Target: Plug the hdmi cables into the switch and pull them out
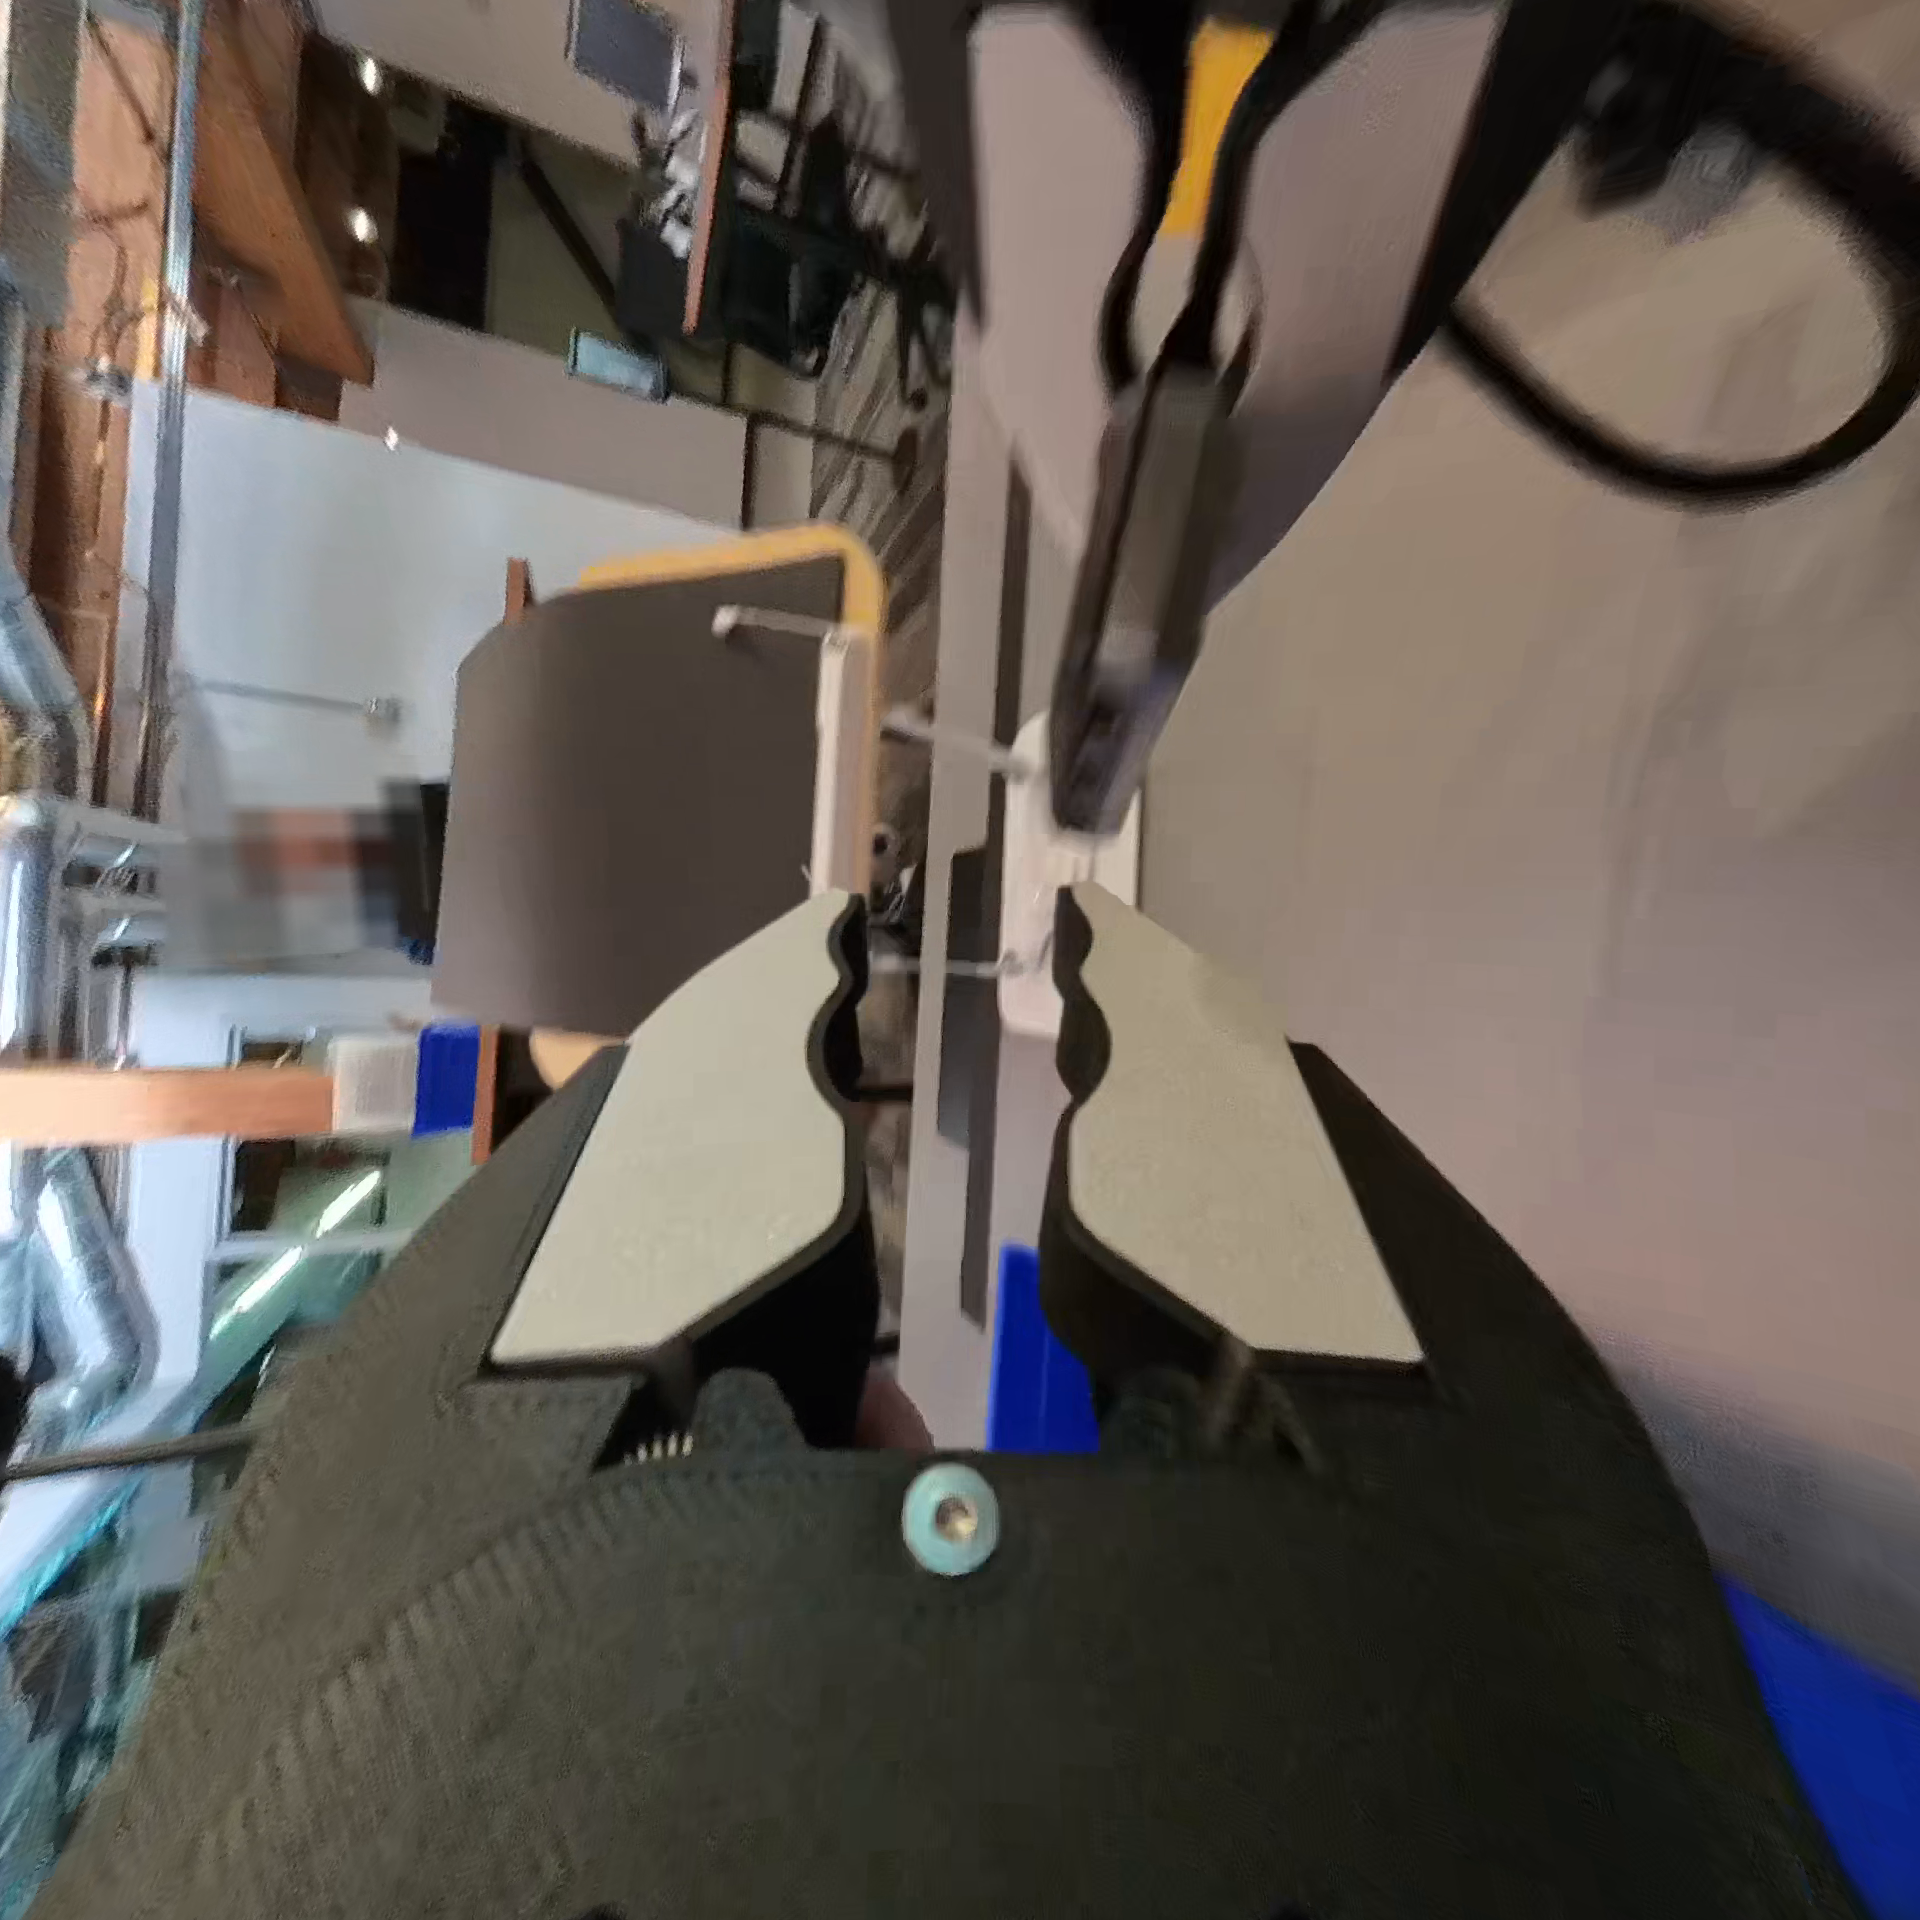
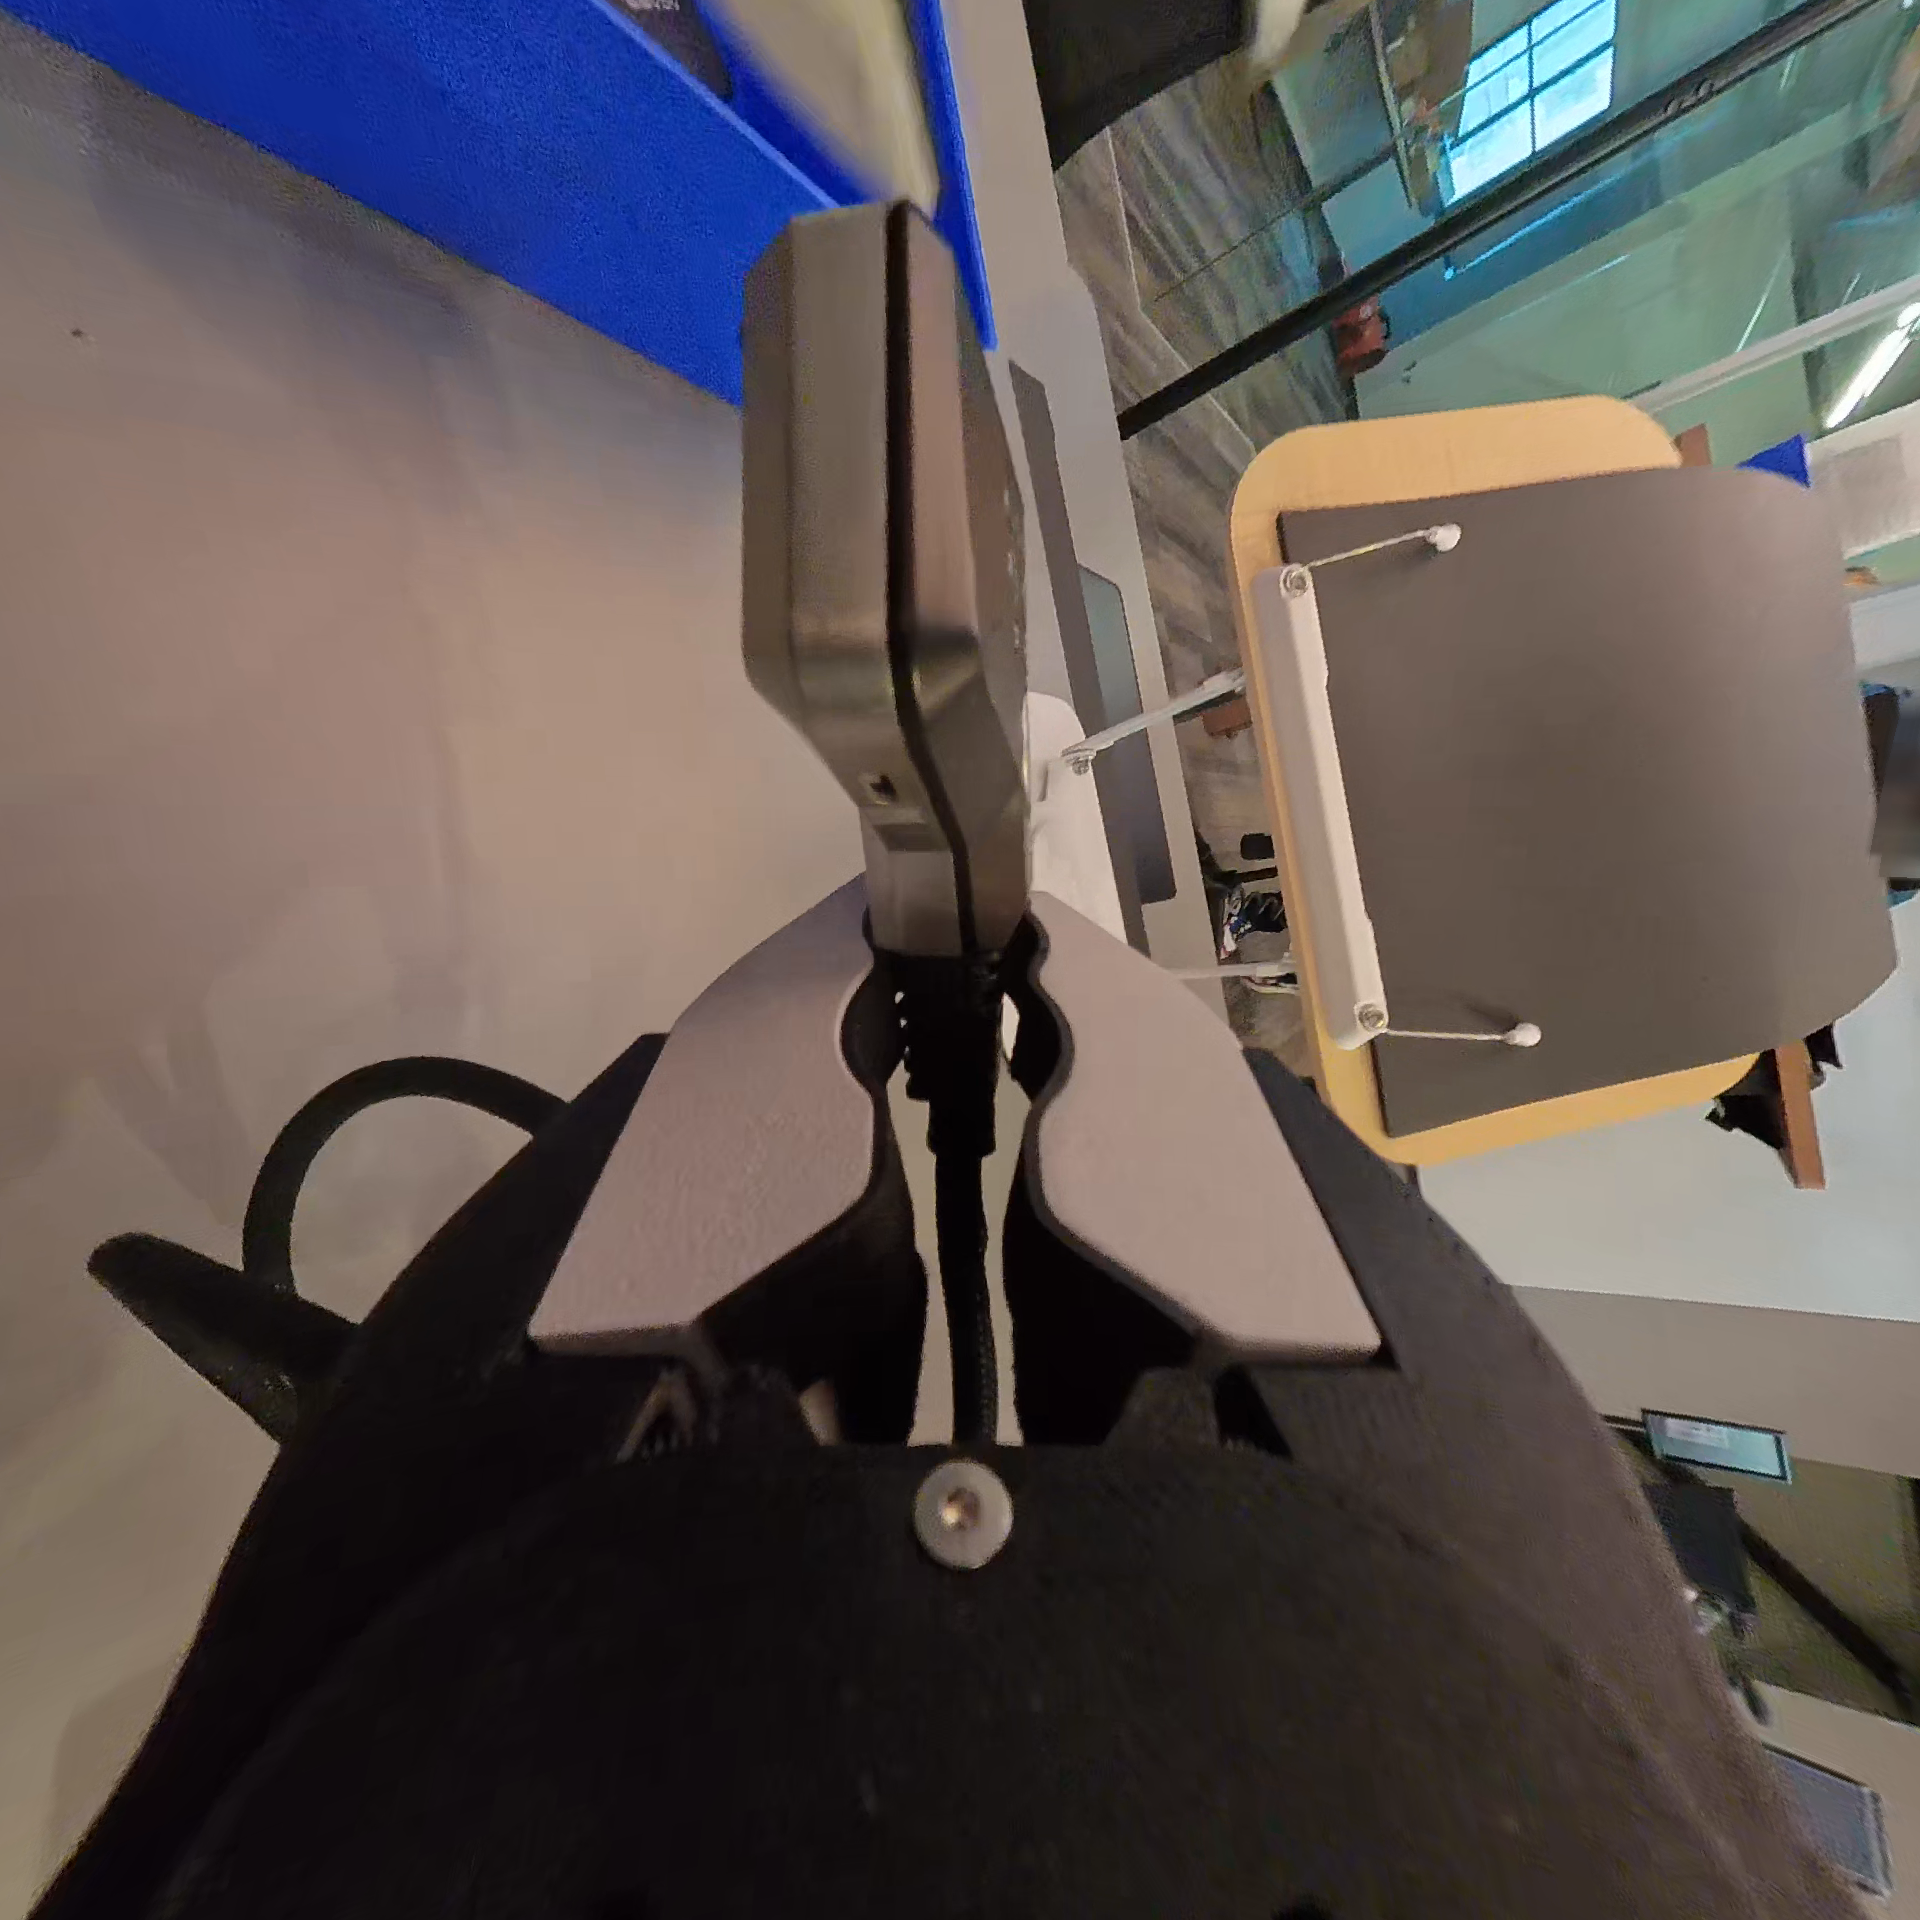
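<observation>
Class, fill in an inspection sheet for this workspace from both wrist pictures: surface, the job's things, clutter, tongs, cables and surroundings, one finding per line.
Surface: pale grey tabletop, bare where it shows.
Job's things: dark grey switch standing on a white holder at the table edge.
Clutter: blue pad on the table beyond the switch.
Tongs: left tongs open and empty, short of the holder; right tongs shut on the plug at the switch's near end.
Cables: black braided cable runs back between the right fingers; another black loop lies on the table.
Surroundings: small wooden table with a dark sheet, glass wall, patterned floor.
</observation>
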`<state>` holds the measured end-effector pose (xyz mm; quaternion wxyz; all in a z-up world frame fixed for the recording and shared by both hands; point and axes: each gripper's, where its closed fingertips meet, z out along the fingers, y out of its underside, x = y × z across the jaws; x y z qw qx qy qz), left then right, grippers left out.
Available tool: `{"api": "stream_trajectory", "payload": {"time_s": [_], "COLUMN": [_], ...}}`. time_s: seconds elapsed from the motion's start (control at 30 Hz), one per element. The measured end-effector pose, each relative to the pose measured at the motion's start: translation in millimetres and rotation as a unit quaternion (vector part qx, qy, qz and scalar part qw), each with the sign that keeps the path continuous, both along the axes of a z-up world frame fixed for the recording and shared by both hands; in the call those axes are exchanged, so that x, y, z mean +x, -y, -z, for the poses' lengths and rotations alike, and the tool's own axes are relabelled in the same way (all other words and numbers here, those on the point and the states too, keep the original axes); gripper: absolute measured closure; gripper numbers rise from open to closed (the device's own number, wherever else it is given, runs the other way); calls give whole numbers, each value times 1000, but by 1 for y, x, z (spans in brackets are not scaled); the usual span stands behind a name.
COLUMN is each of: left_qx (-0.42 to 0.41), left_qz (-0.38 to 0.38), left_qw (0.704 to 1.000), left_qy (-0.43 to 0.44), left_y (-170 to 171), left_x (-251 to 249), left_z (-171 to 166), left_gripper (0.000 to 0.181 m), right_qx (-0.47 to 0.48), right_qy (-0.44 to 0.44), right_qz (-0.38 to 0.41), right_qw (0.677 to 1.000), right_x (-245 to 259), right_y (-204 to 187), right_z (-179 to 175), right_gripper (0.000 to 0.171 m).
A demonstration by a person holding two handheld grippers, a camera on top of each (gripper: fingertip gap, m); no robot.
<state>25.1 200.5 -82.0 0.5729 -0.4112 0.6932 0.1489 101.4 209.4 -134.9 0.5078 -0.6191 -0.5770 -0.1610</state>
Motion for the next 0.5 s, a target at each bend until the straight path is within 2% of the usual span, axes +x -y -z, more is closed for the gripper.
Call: {"api": "stream_trajectory", "payload": {"time_s": [0.13,0.2,0.33,0.5], "left_qx": [-27,-57,-118,-235], "left_qz": [-89,-132,-207,-226], "left_qw": [996,990,970,940], "left_qy": [18,6,-54,-99], "left_y": [-30,-41,-51,-27], "left_x": [-73,-113,-185,-219], "left_z": [-18,-11,30,94], "left_gripper": [147,146,143,146], "right_qx": [-15,-24,-34,-43], "right_qy": [-8,-17,-24,-30], "right_qz": [9,10,13,13], "right_qw": [1000,1000,999,999], "right_x": [8,10,12,13], "right_y": [-4,-5,-8,-8], "right_z": [8,10,14,17], "right_gripper": [155,154,155,154]}}
